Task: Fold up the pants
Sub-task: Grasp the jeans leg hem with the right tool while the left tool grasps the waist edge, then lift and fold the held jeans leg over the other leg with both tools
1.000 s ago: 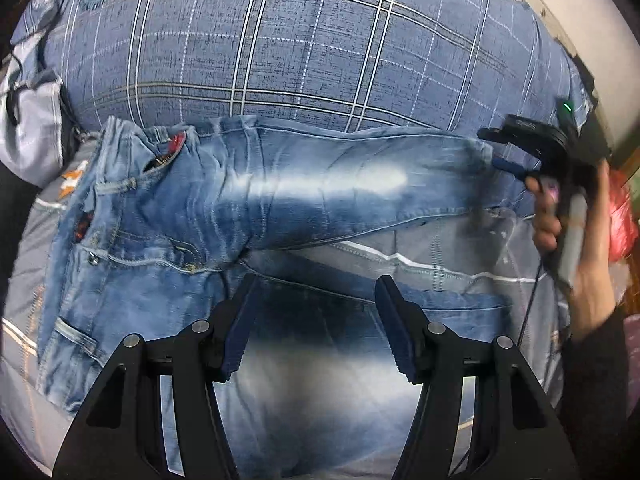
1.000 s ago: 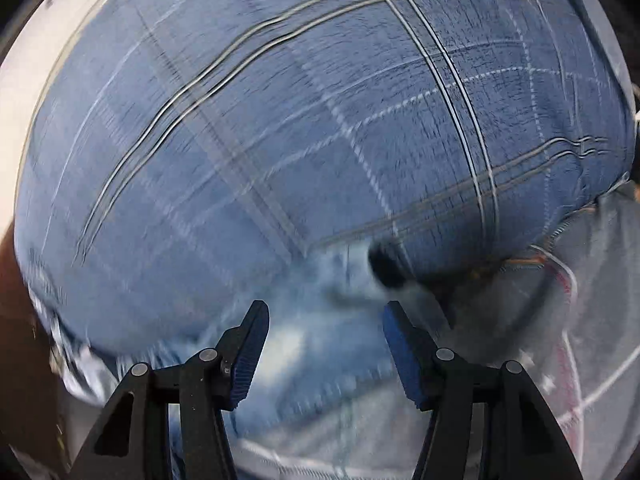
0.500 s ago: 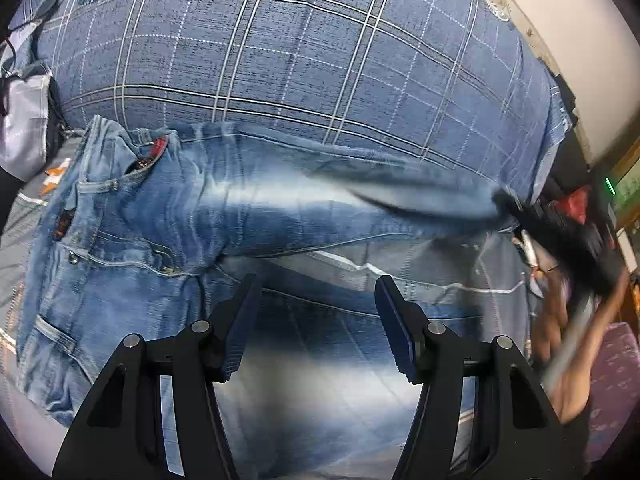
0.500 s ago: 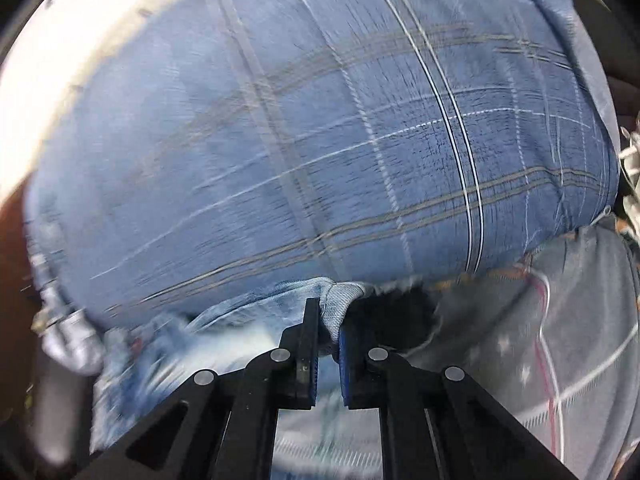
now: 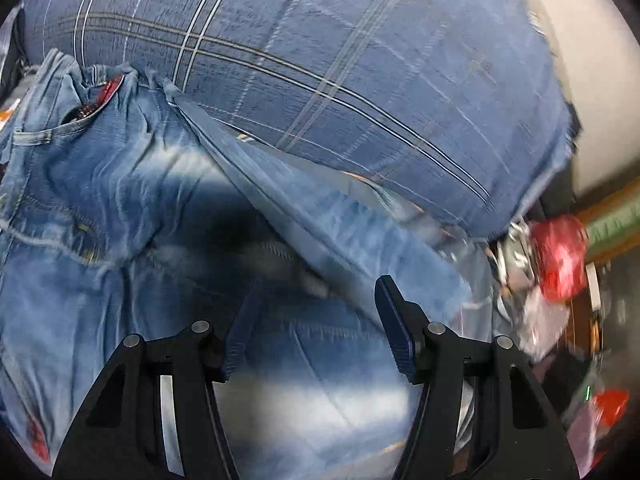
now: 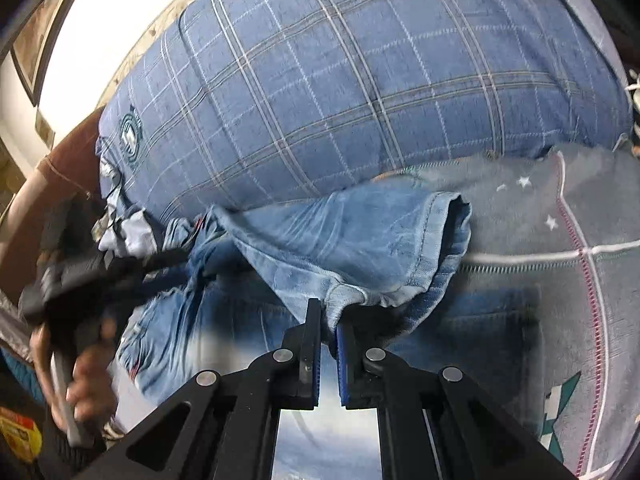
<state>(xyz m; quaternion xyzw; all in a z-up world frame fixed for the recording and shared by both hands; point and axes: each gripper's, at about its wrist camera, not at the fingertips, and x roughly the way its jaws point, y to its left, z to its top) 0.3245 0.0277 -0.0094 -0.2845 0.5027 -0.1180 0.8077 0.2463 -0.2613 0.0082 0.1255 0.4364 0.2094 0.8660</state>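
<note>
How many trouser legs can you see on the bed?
2. One leg is lifted by its hem in the right tongs; the other leg lies flat beneath, partly hidden.

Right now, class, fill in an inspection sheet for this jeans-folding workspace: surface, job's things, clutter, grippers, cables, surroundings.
Surface: grey patterned bedspread with a blue plaid quilt behind.
Job's things: blue jeans, one leg cuff lifted over the other leg.
Clutter: red packet and blurred oddments at the bed's edge.
Grippers: right gripper shut on the cuff; left gripper open above the jeans, gripping nothing.
Cables: nothing seen.
Surroundings: pale wall beyond the quilt.
</note>
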